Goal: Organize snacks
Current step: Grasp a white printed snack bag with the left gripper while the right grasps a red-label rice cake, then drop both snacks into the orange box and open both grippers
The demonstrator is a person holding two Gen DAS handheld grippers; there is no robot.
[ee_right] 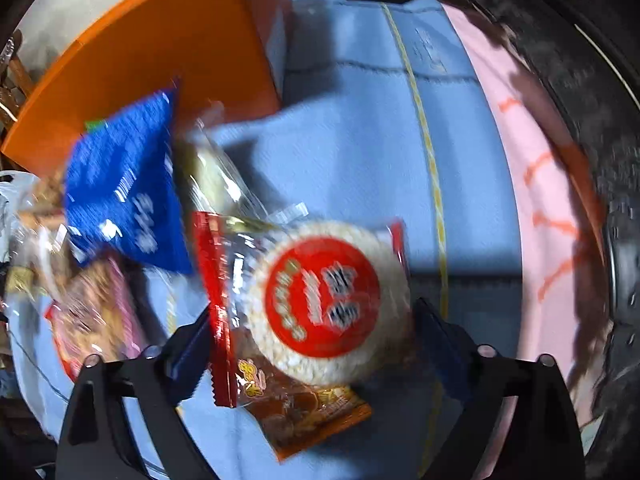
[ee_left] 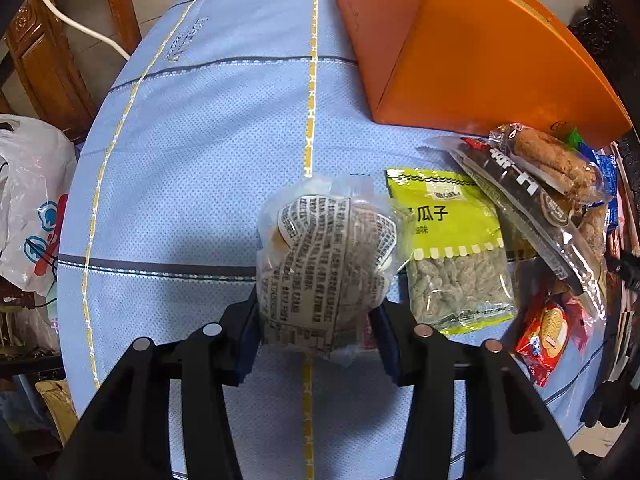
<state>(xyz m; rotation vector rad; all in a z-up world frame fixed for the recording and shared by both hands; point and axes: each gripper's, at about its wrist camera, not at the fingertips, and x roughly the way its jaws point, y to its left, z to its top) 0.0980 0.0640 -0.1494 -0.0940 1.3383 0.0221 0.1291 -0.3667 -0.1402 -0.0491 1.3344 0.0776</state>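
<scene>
Both grippers are loaded: the left gripper is pinching a crinkly clear-film snack pack printed with black text at its lower half, holding it upright above the pale blue woven tablecloth with yellow stripes, while the right gripper has its 2 fingers bracketing a round rice-cracker pack with a red circular label and red edges. That view is blurred, so whether the right fingers truly grip the pack I judge likely, not certain. The left pack looks light and puffy; its film gives and creases under the pads, so a firm squeeze risks crushing what is inside, and a hold low on the body, as now, seems sound. The rice cracker reads as stiff but brittle, with slick film; taking it across its rim looks safest. Beside the left pack lies a lime-green seed pouch with a clear window, and beyond it a large orange cardboard box. A blue foil packet and an orange-brown sachet lie near the right gripper.
</scene>
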